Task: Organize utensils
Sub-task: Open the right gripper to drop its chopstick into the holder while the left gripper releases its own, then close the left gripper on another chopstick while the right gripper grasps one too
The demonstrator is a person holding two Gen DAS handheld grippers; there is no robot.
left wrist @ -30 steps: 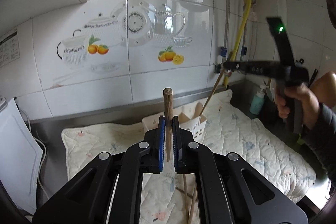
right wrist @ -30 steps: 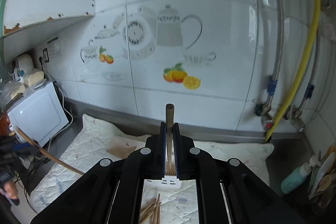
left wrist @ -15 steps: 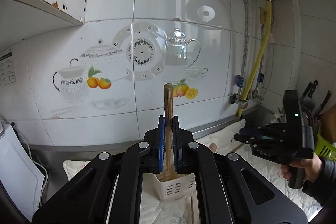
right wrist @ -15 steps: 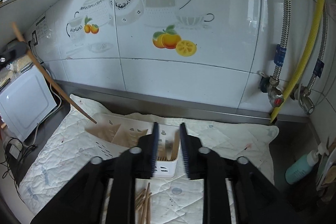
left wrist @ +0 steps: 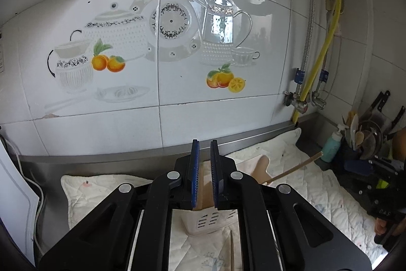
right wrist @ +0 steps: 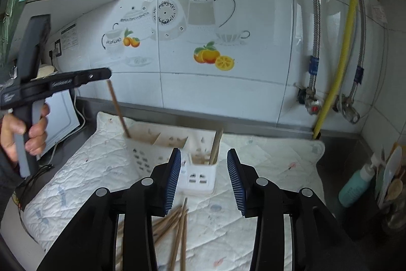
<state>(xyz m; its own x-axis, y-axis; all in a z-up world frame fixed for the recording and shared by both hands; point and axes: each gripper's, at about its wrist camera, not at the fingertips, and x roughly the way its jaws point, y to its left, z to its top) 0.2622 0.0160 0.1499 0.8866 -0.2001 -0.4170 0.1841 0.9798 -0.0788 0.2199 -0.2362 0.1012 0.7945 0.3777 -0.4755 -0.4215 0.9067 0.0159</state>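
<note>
both grippers' fingers stand released over the white utensil caddy [right wrist: 200, 169], with no readable writing anywhere

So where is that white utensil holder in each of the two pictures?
Left wrist view: the white utensil holder sits at bottom centre, mostly hidden behind the left claw.
Right wrist view: it stands mid-frame on the quilted mat, just beyond the open right claw.
Shared landmark: the orange fruit picture on the wall tiles.
</note>
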